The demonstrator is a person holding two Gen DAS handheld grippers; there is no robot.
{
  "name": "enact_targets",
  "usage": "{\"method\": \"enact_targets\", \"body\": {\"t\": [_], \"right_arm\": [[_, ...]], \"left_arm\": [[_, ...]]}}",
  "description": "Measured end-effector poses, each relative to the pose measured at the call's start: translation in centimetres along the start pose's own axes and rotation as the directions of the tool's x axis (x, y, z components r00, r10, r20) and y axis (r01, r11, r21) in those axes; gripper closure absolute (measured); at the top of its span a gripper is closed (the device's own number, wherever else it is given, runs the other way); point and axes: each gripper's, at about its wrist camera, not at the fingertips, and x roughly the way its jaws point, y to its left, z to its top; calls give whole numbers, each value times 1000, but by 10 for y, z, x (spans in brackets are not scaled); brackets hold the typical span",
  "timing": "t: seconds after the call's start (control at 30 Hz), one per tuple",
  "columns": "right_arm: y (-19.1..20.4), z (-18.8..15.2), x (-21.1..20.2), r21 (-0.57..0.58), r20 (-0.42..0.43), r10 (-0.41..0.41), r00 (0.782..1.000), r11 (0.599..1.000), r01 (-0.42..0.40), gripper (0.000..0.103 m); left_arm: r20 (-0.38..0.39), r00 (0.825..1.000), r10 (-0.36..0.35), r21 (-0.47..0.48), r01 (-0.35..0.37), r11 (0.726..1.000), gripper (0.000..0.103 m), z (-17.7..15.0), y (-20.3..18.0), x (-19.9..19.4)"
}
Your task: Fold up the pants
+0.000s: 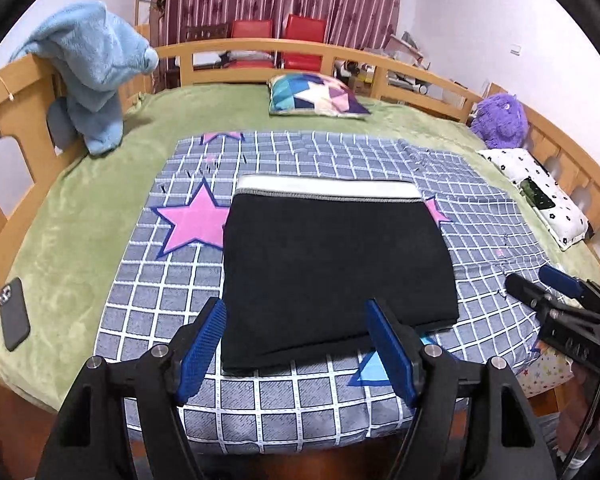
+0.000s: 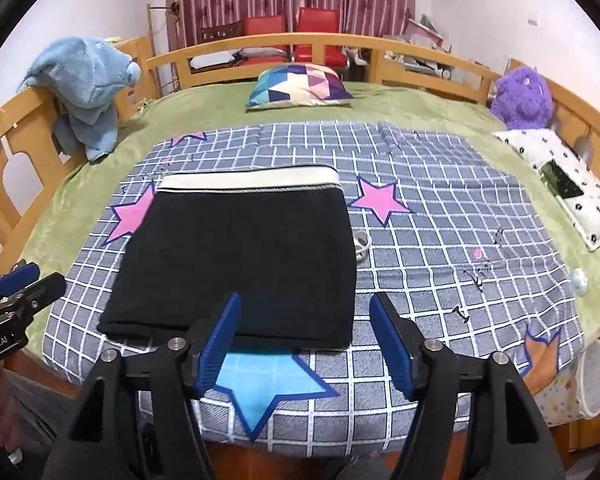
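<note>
On checked sheet [image 1: 284,396]: folded pants [image 1: 332,272], waistband pointing away; both jaws wide, empty.

We count one pair of folded black pants [image 2: 236,264], one checked sheet [image 2: 440,248], one green blanket [image 1: 80,248] and one wooden bed frame [image 2: 340,42]. We also count two grippers, left gripper [image 1: 296,344] and right gripper [image 2: 306,340], two red chairs [image 2: 292,28], and two pillows: one geometric-patterned pillow [image 2: 300,84] and one white flowered pillow [image 2: 572,184]. One blue plush toy [image 1: 92,68], one purple plush toy [image 2: 524,96] and one black phone [image 1: 14,314] complete our count.
</note>
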Motion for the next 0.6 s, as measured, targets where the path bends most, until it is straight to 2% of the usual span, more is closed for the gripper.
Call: {"method": "enact_targets", "body": {"t": [0.07,0.1,0.2,0.3,0.4,0.6], "right_arm": [[4,0,-9,-21,40,-9,999,1000,10,13],[4,0,-13,-20,61,-14,998,1000,15,10],[-2,-7,-16,7,67,-8,998,1000,8,10],[-8,-8,-16,40,49,-8,999,999,6,10],[-10,-7,-21,57,70,3,998,998,-7,9],[-7,-5,-17,46,61,6,998,999,-8,9]], "left_arm": [[10,1000,28,14,-28,1000,26,0,-4,-5],[11,999,34,16,-34,999,25,0,-5,-5],[-1,998,55,-5,-55,998,25,-4,-3,-6],[-41,998,46,-37,-48,998,24,-6,-1,-5],[-38,998,59,-47,-60,997,24,-8,1,-7],[-46,996,74,-51,-76,996,24,-14,4,-7]]}}
